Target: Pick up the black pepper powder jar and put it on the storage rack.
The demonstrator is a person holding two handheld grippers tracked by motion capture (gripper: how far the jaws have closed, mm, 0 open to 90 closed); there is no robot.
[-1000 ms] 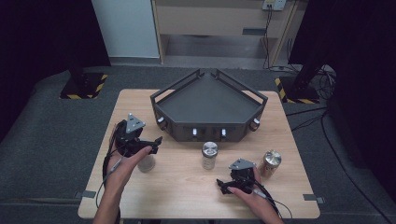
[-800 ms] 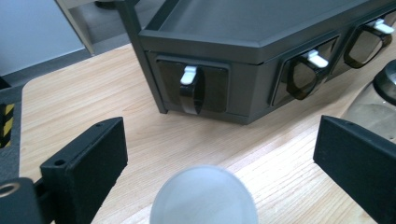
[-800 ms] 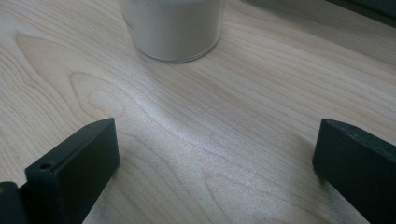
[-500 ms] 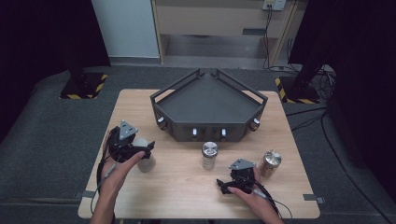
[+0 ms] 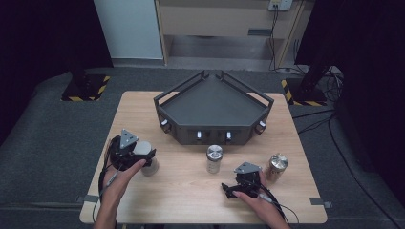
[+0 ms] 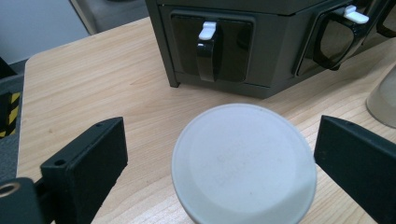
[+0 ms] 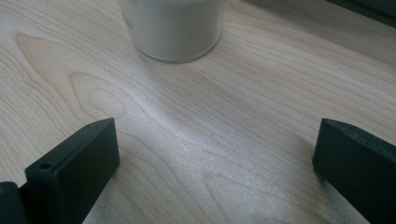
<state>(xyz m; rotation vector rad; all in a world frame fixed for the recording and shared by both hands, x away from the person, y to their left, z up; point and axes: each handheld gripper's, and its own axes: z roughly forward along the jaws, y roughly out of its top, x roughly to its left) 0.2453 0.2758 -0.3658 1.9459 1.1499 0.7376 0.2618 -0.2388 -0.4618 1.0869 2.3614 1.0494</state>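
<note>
Lower left of the high view: the left gripper (image 5: pixel 143 156), jaws wide, straddles a white-lidded jar (image 6: pixel 243 161) without touching; a dark tray (image 5: pixel 212 102) stands beyond, right gripper (image 5: pixel 229 188) wide over bare wood

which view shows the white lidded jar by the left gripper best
The left gripper view: the round white-lidded jar sits large between the left gripper's open black jaws, with gaps either side. The high view shows the jar small, partly hidden by the gripper. The right gripper view shows another container.
</note>
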